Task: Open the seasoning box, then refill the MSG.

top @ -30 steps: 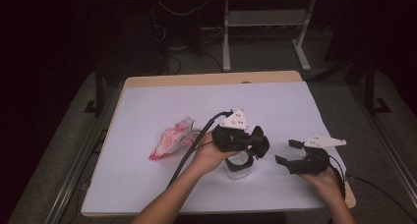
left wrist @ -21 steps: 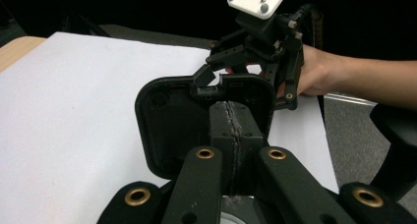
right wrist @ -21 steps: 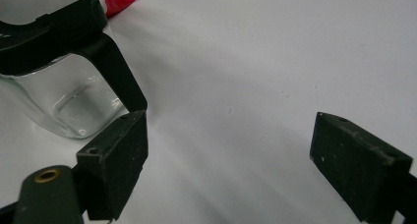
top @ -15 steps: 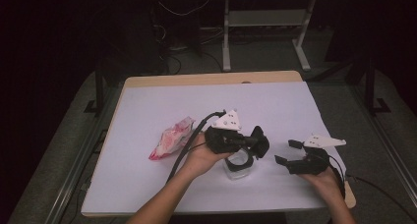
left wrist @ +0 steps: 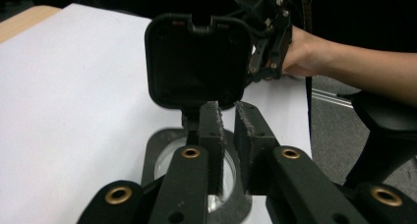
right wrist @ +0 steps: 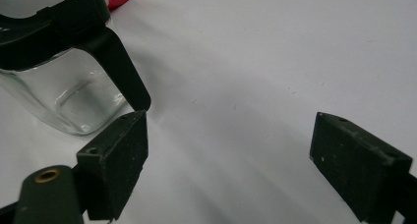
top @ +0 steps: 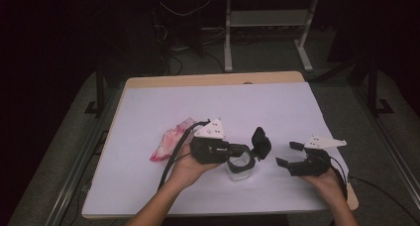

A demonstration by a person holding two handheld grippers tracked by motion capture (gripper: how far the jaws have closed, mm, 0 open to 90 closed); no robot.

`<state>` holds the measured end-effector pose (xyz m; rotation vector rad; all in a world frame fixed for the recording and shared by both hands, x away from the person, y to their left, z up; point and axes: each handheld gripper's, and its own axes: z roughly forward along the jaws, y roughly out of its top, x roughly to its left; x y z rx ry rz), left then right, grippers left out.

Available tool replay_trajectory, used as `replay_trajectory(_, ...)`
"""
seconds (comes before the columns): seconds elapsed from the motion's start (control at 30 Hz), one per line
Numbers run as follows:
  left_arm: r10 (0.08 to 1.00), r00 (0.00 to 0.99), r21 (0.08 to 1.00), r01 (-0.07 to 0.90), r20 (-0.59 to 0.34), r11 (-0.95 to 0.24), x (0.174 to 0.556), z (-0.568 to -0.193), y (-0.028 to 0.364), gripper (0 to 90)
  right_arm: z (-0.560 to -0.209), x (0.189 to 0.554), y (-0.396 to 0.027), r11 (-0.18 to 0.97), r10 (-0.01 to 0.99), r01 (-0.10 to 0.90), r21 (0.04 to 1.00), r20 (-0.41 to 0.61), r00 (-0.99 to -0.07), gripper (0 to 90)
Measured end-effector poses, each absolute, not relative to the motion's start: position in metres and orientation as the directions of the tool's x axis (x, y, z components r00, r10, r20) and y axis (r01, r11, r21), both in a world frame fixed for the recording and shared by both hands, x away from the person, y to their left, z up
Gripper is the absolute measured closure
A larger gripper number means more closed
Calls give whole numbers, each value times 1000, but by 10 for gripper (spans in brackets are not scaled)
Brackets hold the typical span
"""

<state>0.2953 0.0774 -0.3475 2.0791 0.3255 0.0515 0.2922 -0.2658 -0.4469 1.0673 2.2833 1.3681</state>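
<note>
The left tongs (top: 246,153) hover right over the clear square glass jar with its black hinged lid (top: 241,162), low and centre in the high view on the white-covered surface (top: 257,107). The lid is flipped up and standing open, so this looks like lid work. In the left gripper view the 2 pads (left wrist: 212,130) stand a narrow gap apart with nothing pinched; they have just been opening, so that reads as a let-go. The right tongs (top: 287,154) wait to the jar's right, jaws spread wide and empty, probably ready to steady it. The jar looks empty: see-through walls, black collar, round mouth. A pink crumpled wrapper (top: 171,141) lies well left of the jar.
</note>
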Motion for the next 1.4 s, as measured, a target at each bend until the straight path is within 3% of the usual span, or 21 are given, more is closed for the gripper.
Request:
replay_trajectory(0.23, 275, 956, 850, 228, -103, -475, 285, -354, 95, 725, -449, 293, -263, 293, 696, 479, 828, 159, -700, 154)
replay_trajectory(0.93, 364, 922, 819, 311, -135, -483, 266, -400, 155, 686, -451, 291, -266, 288, 713, 474, 832, 144, -686, 156)
replay_trajectory(1.4, 383, 911, 810, 337, -152, -481, 259, -406, 175, 599, -452, 292, -268, 285, 717, 476, 832, 144, -682, 155)
